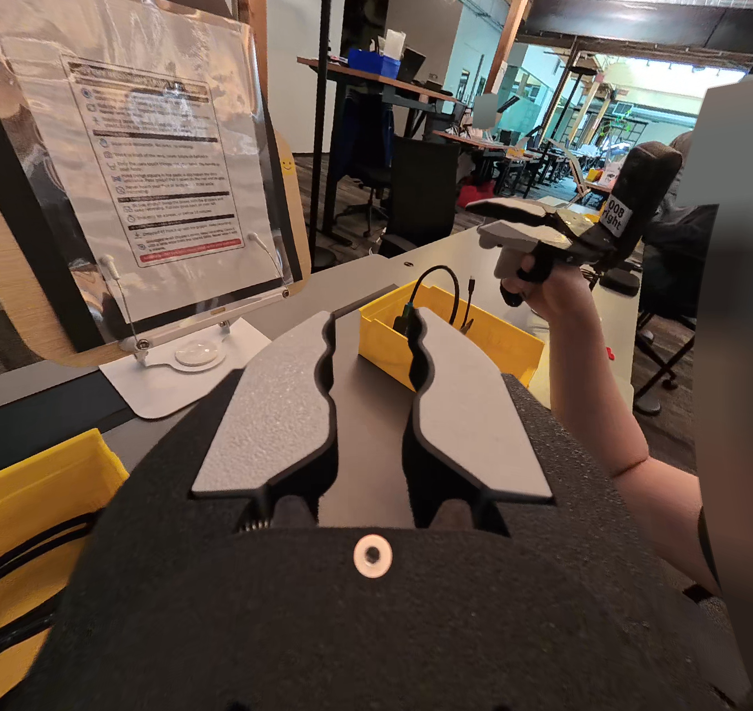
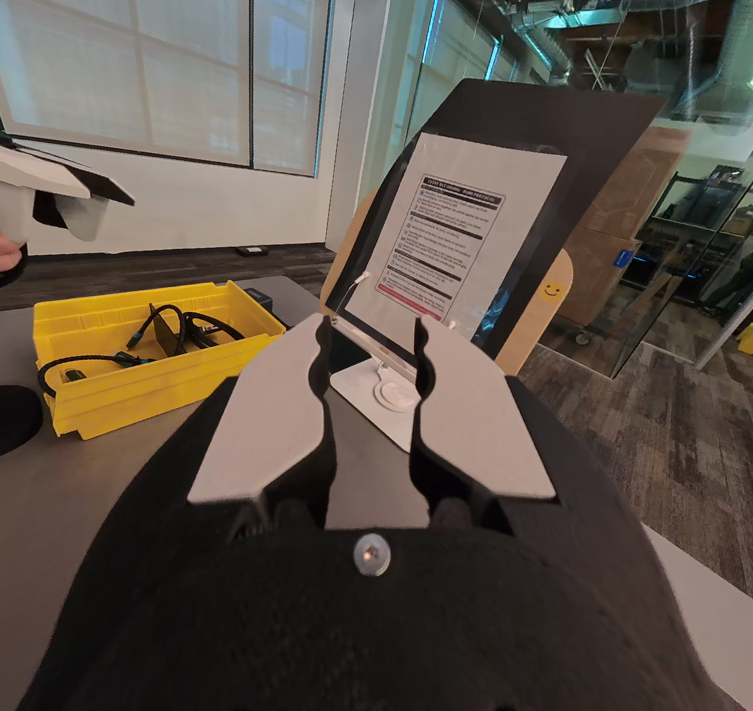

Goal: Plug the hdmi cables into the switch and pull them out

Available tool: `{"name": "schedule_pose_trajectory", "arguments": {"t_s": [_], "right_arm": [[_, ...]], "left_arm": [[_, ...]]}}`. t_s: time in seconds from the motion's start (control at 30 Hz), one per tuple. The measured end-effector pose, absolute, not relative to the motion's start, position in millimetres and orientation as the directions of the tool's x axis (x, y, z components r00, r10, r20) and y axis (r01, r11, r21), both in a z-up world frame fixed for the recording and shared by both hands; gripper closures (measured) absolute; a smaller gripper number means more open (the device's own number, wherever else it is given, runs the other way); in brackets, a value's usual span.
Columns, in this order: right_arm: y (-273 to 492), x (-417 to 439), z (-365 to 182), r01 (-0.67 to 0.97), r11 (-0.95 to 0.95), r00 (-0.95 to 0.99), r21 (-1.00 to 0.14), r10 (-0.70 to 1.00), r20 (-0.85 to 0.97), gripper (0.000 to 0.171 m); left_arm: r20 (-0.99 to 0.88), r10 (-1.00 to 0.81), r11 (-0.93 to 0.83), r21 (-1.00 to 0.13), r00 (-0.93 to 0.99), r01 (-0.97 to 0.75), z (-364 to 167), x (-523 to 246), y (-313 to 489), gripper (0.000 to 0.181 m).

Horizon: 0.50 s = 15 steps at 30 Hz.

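Observation:
Black HDMI cables with blue-trimmed plugs lie tangled in a yellow bin on the grey table. A small black box sits just behind that bin; I cannot tell if it is the switch. My right gripper is open and empty, held above the table to the right of the bin. My left gripper is open and empty, with a yellow bin holding a looped black cable just beyond its fingertips. The right gripper, held in a hand, hovers above that bin.
A printed sheet on a white stand stands at the back of the table; it also shows in the right wrist view. Another yellow bin with black cables sits at the lower left. The left gripper shows at the left edge. Office desks and chairs stand beyond. There is about 25 centimeters between the tips of the two grippers.

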State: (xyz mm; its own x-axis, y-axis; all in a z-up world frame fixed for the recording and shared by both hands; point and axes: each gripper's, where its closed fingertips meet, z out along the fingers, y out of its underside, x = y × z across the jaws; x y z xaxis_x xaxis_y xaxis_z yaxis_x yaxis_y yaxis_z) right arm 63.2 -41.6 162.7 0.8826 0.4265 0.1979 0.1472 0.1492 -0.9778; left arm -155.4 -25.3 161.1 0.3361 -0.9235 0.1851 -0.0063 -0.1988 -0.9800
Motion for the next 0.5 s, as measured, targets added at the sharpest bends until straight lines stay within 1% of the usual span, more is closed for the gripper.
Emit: {"name": "schedule_pose_trajectory", "arguments": {"t_s": [0.23, 0.4, 0.5], "right_arm": [[-46.5, 46.2, 164.5, 0.199, 0.186, 0.851, -0.962, 0.454, 0.264, 0.132], [-42.5, 41.5, 157.5, 0.253, 0.178, 0.827, -0.951, 0.471, 0.308, 0.132], [-43.1, 43.1, 158.1, 0.247, 0.181, 0.819, -0.952, 0.487, 0.305, 0.132]], "left_arm": [[0.185, -0.915, -0.2, -0.98, 0.358, -0.005, 160.3, -168.7, -19.0, 0.148], [0.149, -0.897, -0.2, -0.976, 0.416, -0.082, 145.7, -166.5, -7.6, 0.148], [0.075, -0.886, -0.162, -0.975, 0.457, -0.154, 135.4, -162.9, 3.9, 0.148]]}}
